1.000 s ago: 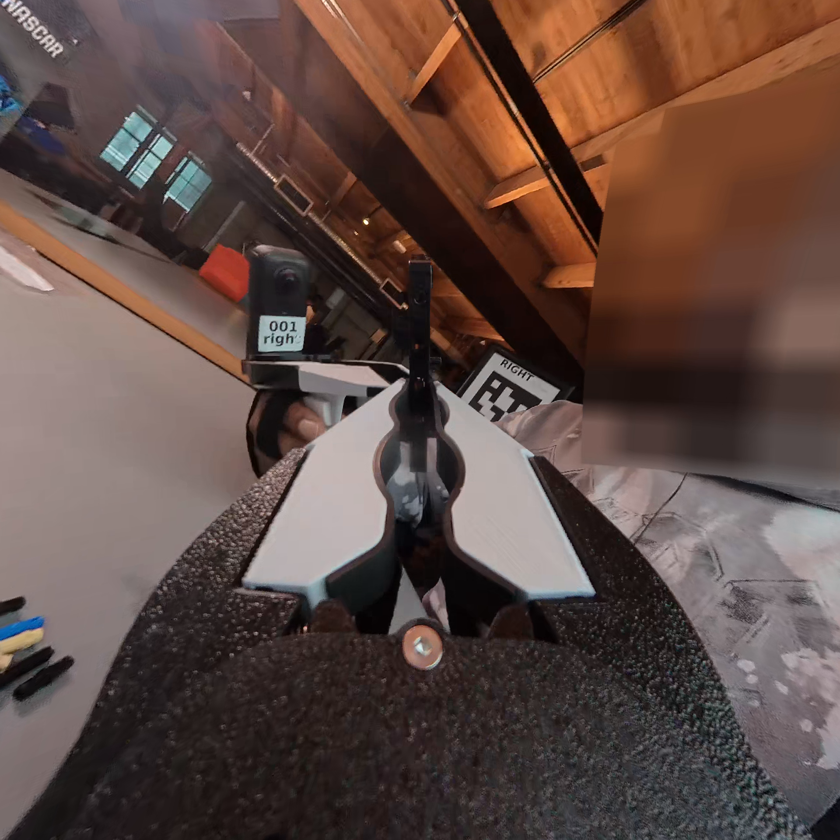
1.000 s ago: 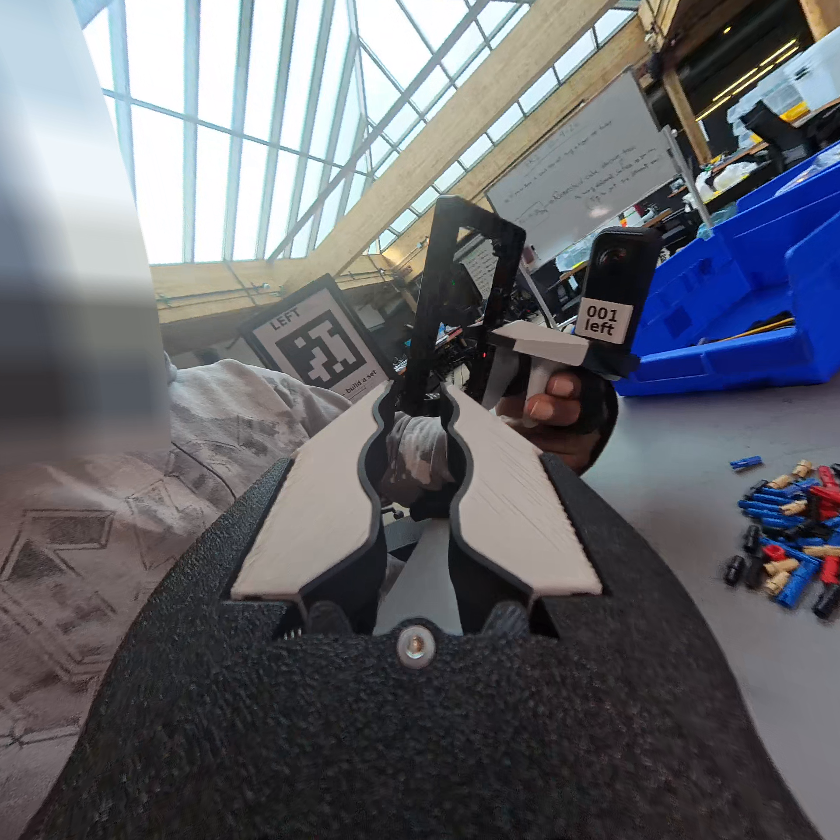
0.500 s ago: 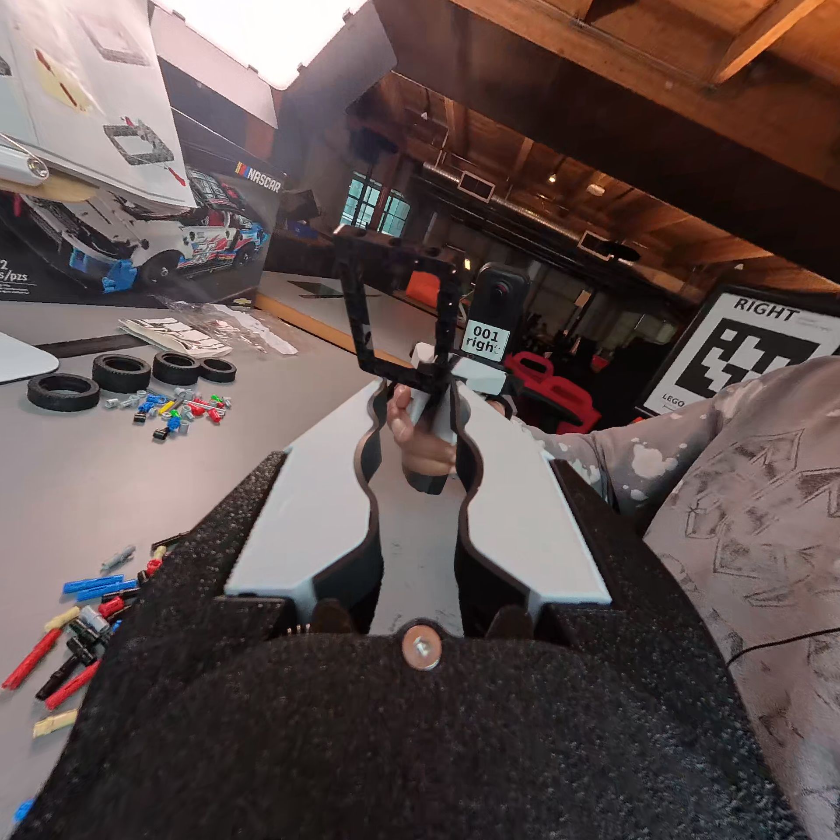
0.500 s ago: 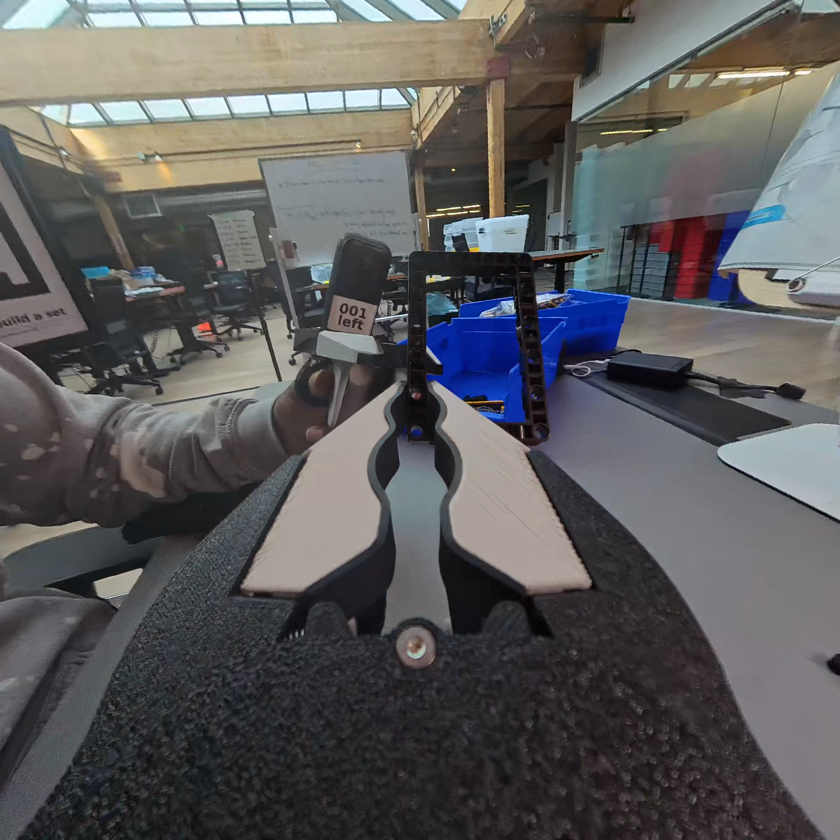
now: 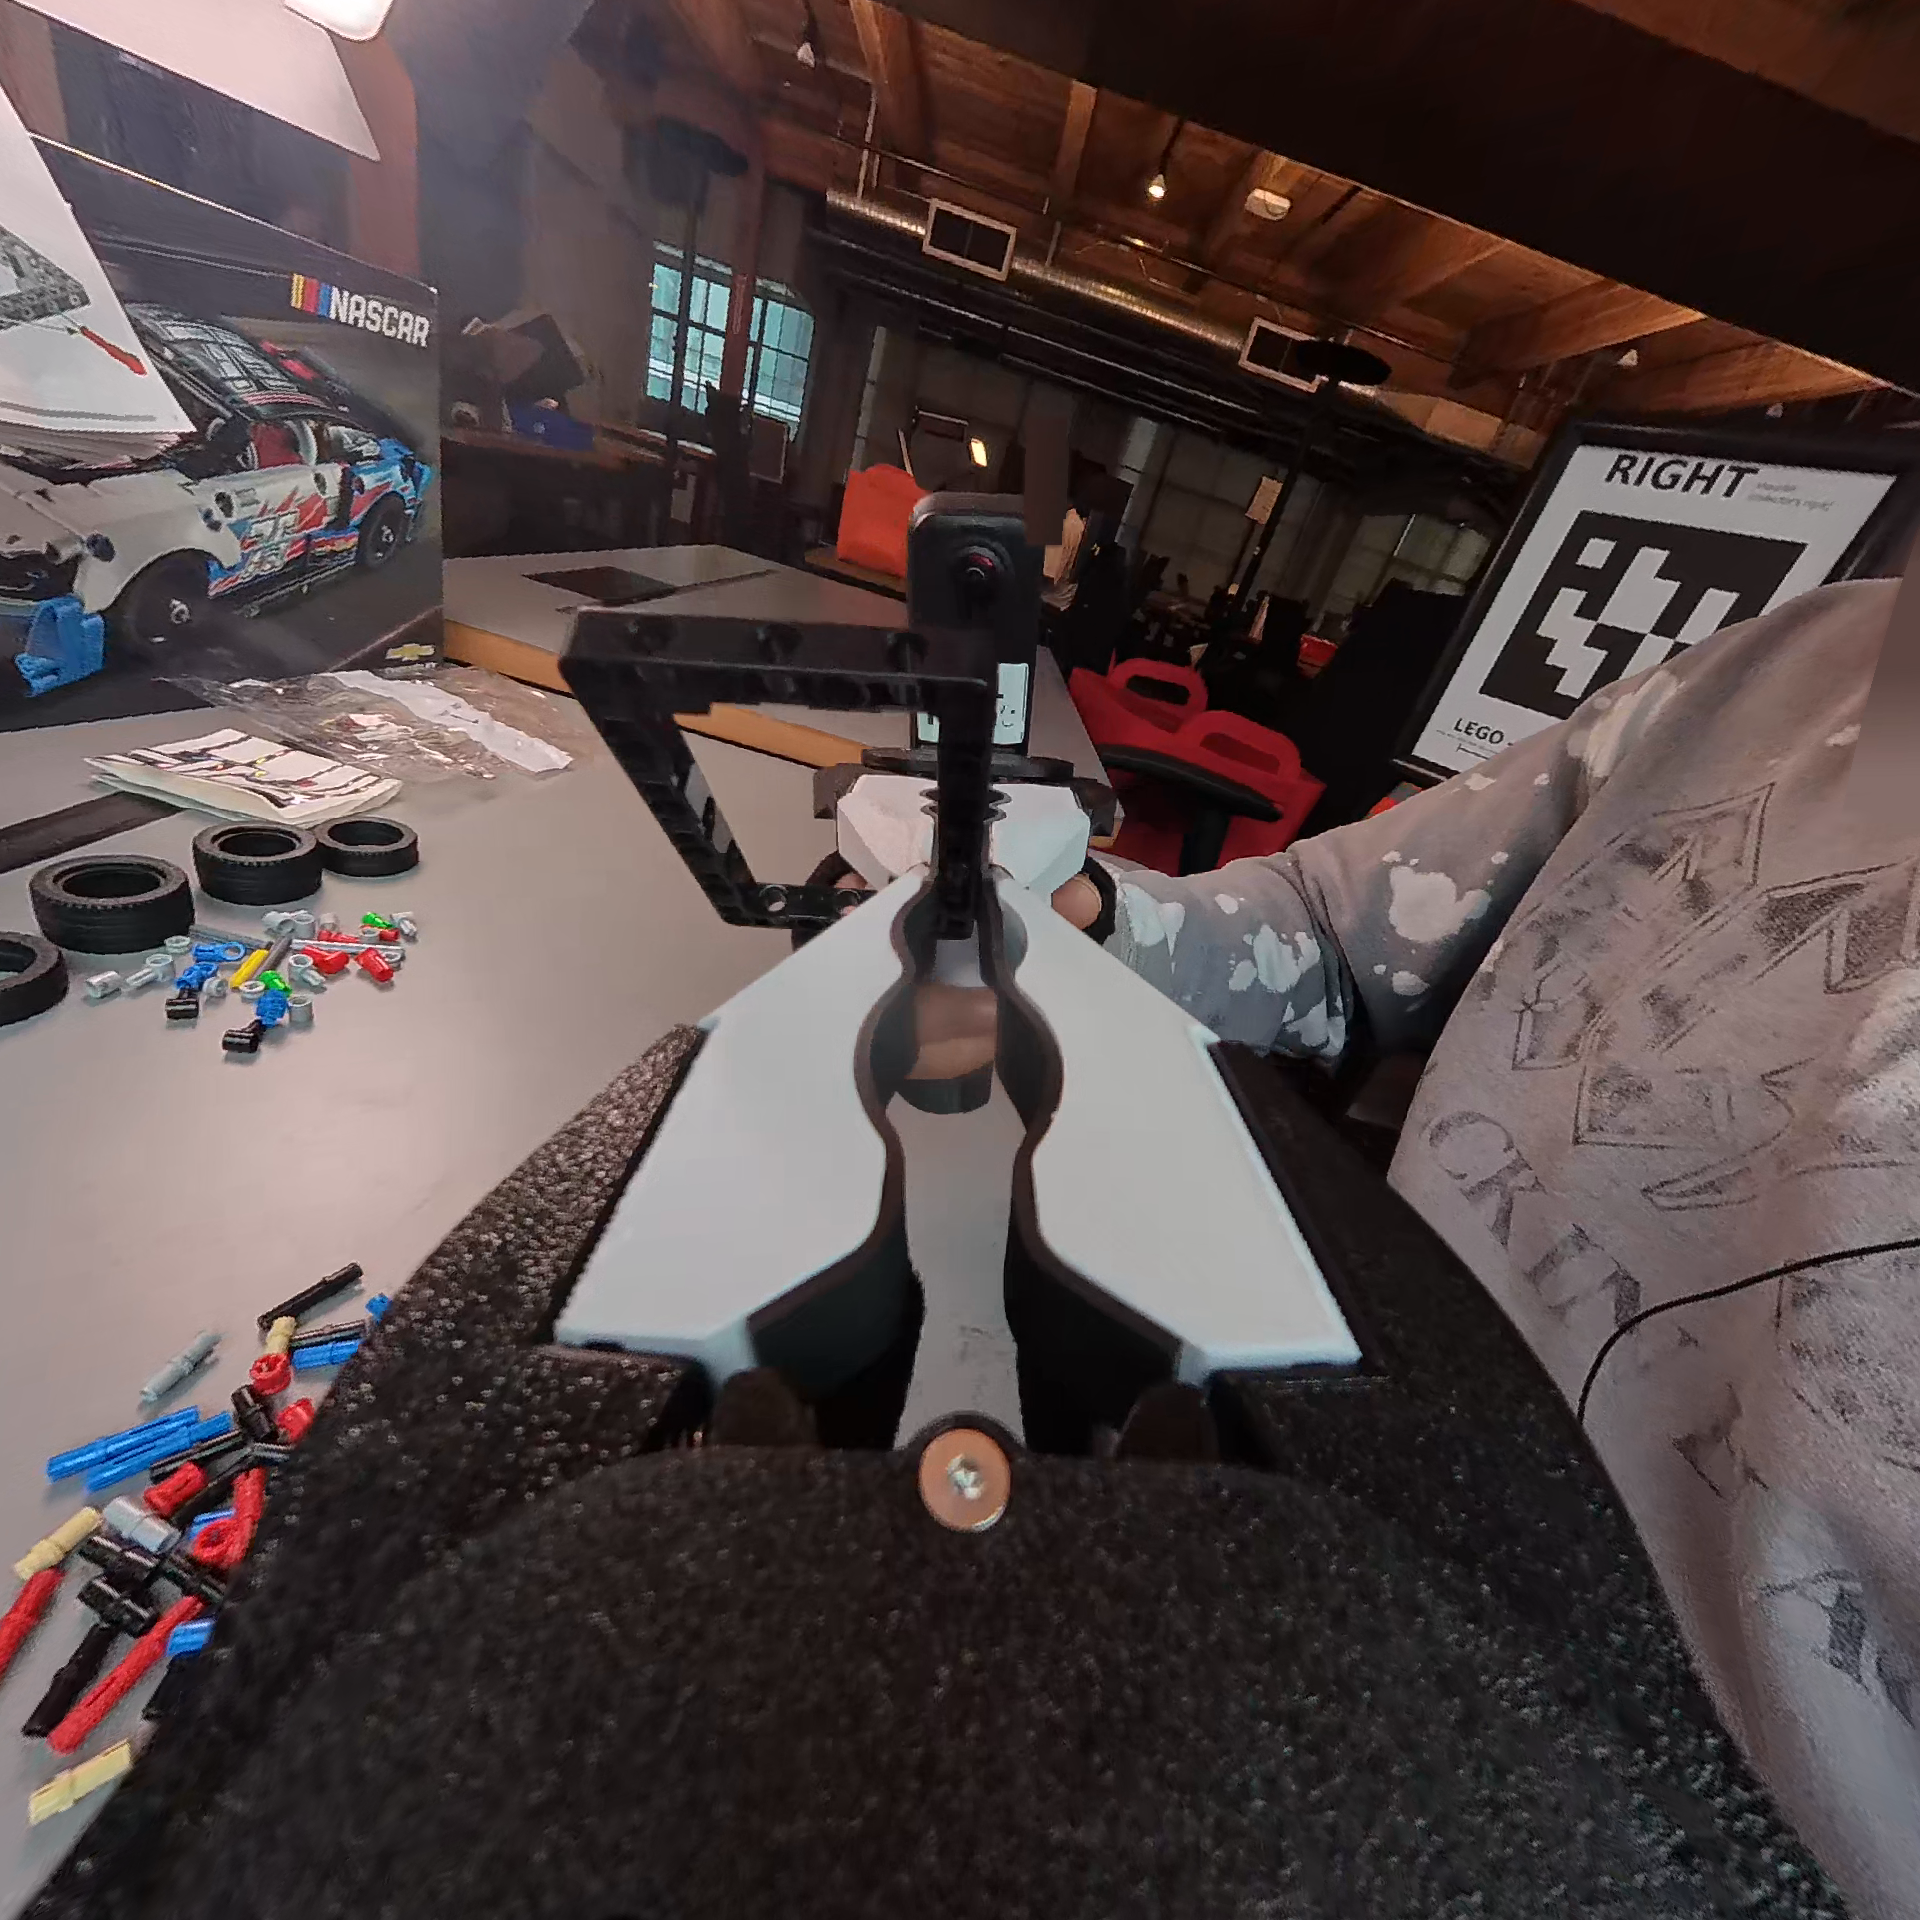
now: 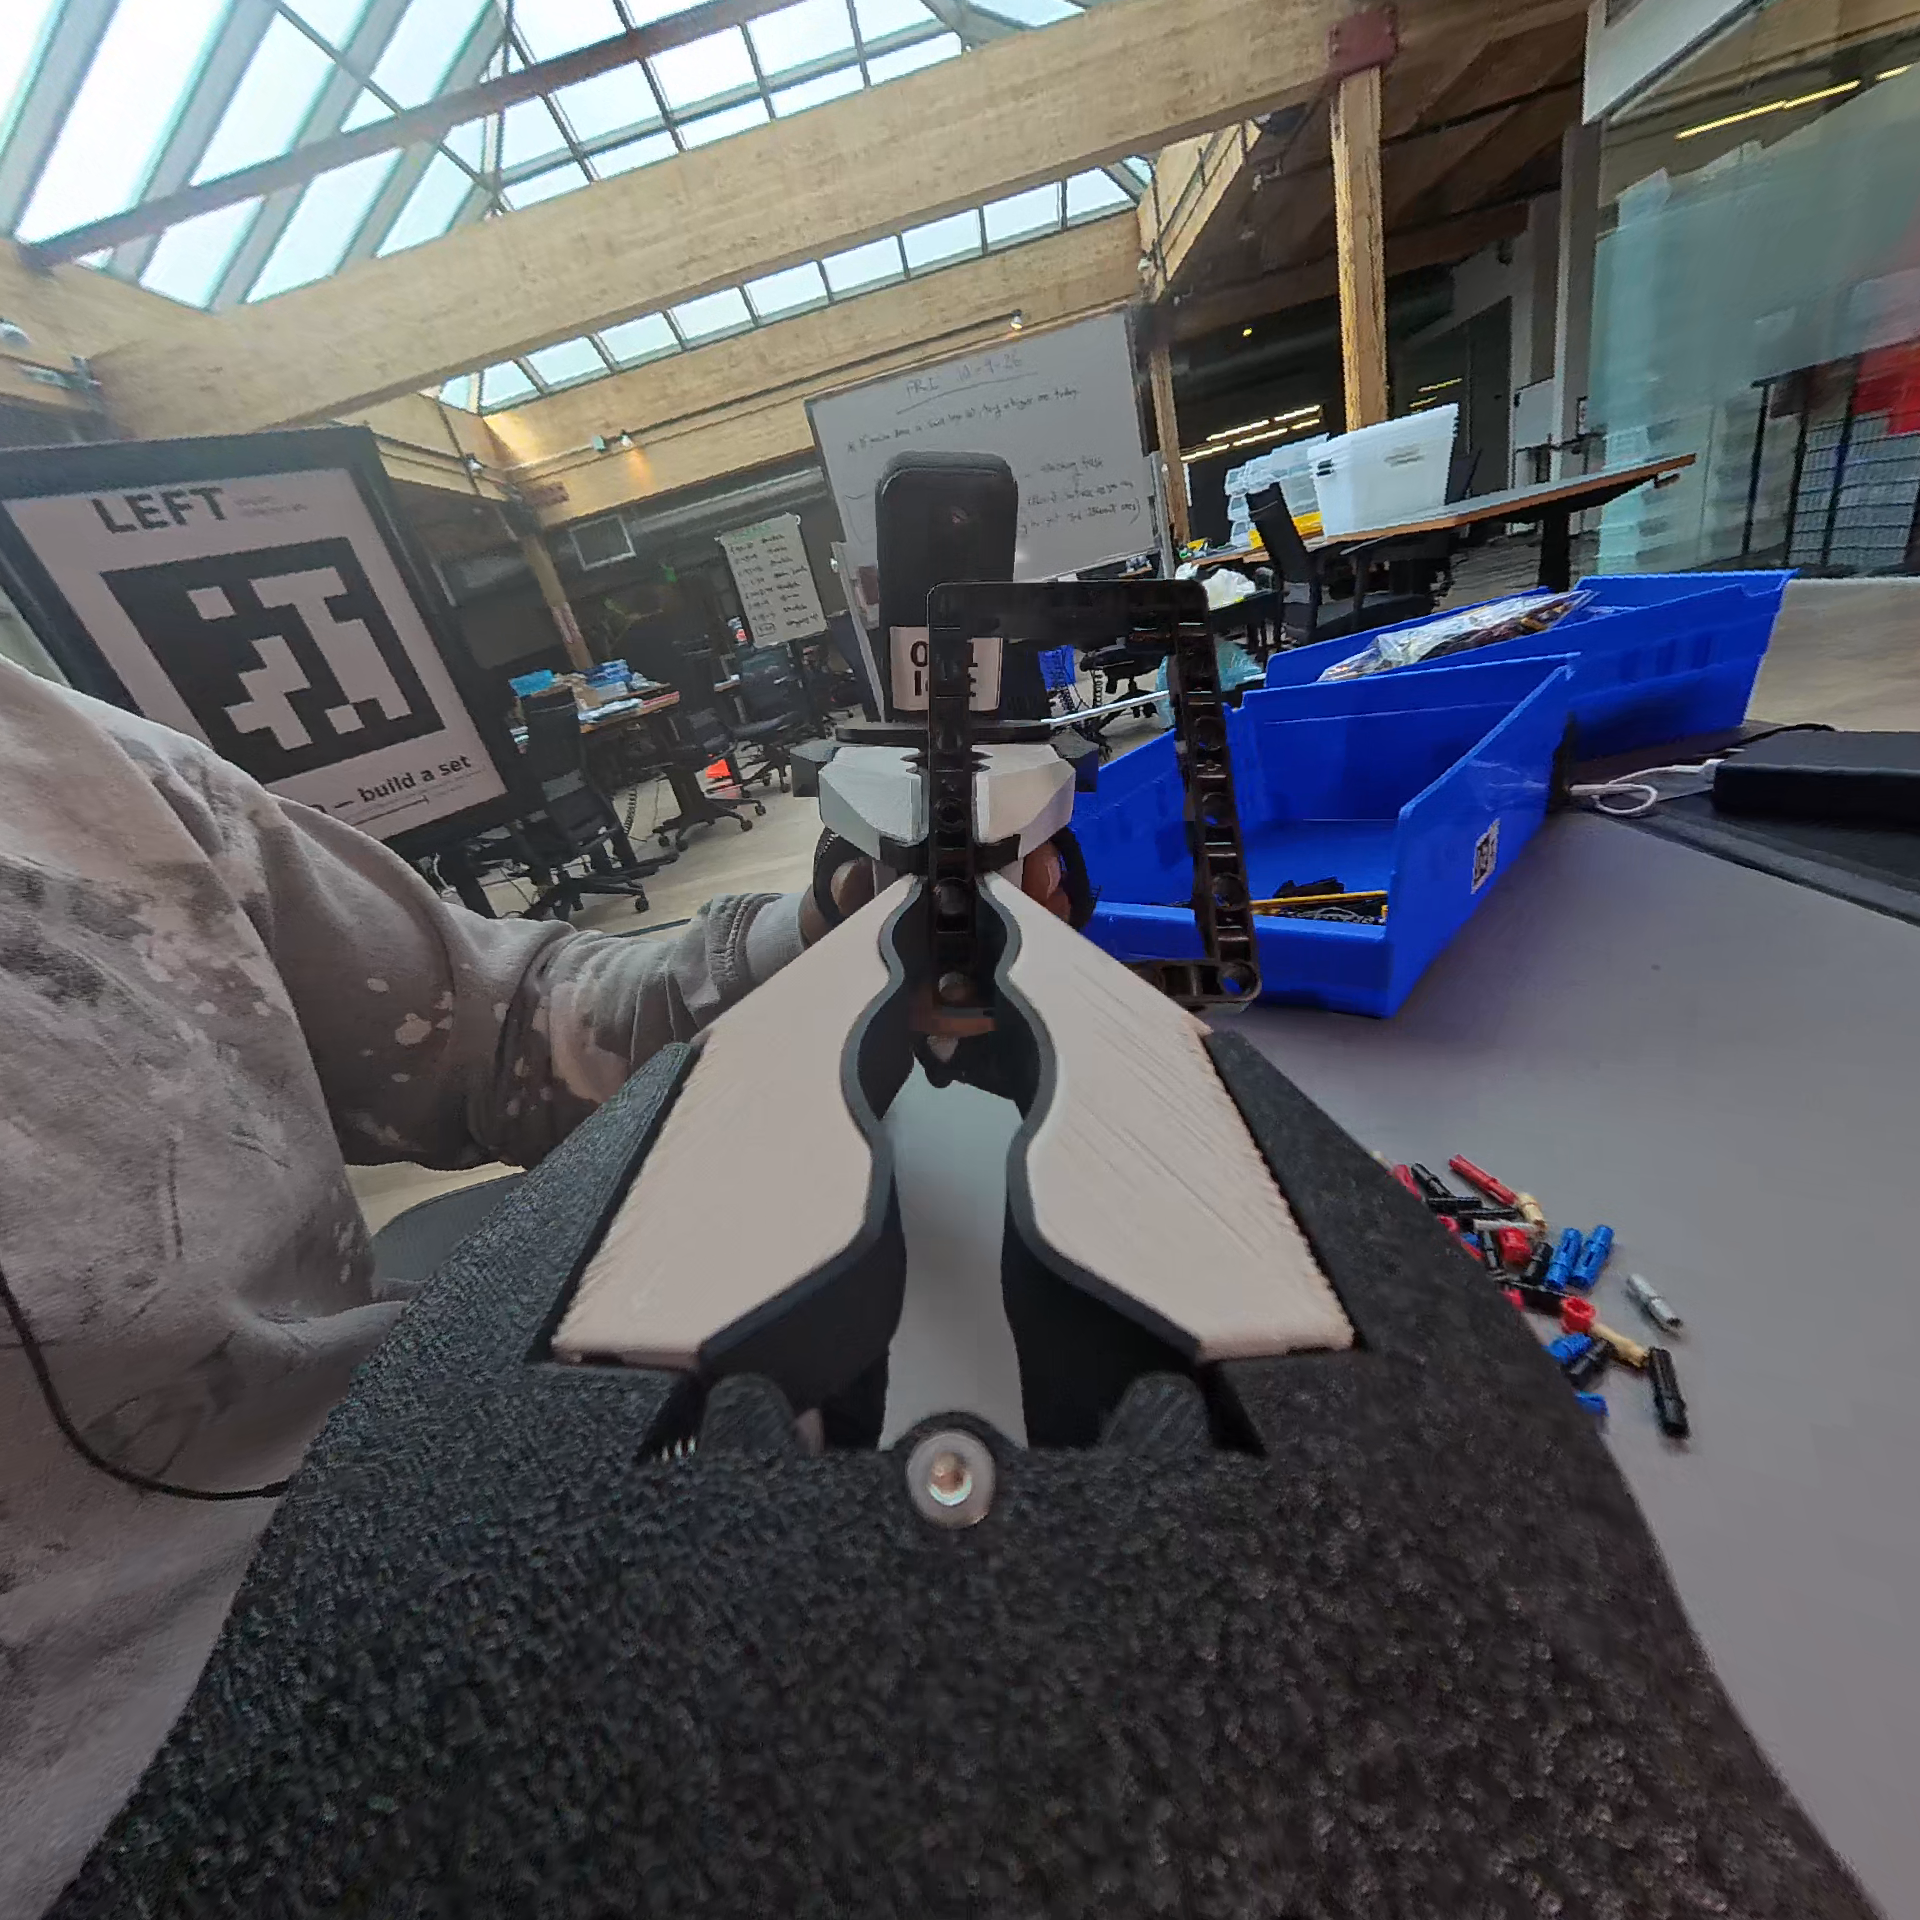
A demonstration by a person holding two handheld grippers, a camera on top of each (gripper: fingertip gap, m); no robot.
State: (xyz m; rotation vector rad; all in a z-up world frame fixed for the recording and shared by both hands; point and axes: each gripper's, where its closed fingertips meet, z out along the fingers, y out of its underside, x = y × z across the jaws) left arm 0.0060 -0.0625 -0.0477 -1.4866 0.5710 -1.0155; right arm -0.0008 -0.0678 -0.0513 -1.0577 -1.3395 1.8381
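Note:
A black rectangular beam frame (image 5: 665,790) is held upright above the grey table (image 5: 416,1122). My left gripper (image 5: 954,906) is shut on the frame's near upright beam, and the rest of the frame stands out to the left. My right gripper (image 6: 951,920) is shut on the same upright beam of the frame (image 6: 1210,790) from the opposite side. The two grippers face each other, tips almost touching. The right gripper's white fingers (image 5: 883,831) show just behind the beam in the left wrist view. The left gripper's fingers (image 6: 878,805) show likewise in the right wrist view.
Loose coloured pins (image 5: 156,1496) lie at the near left, with more pins (image 5: 270,961) and black tyres (image 5: 114,899) farther off. A model car box (image 5: 218,478) stands behind. Blue bins (image 6: 1351,810) and pins (image 6: 1538,1268) lie on the right. A person's grey sleeve (image 5: 1299,935) reaches in. The tips of both grippers are at nearly the same place.
Both views swung down from the ceiling to level with the table. My left gripper let go of the frame, stood open half a second ago, and has since shut on its upright beam. The right kept hold.

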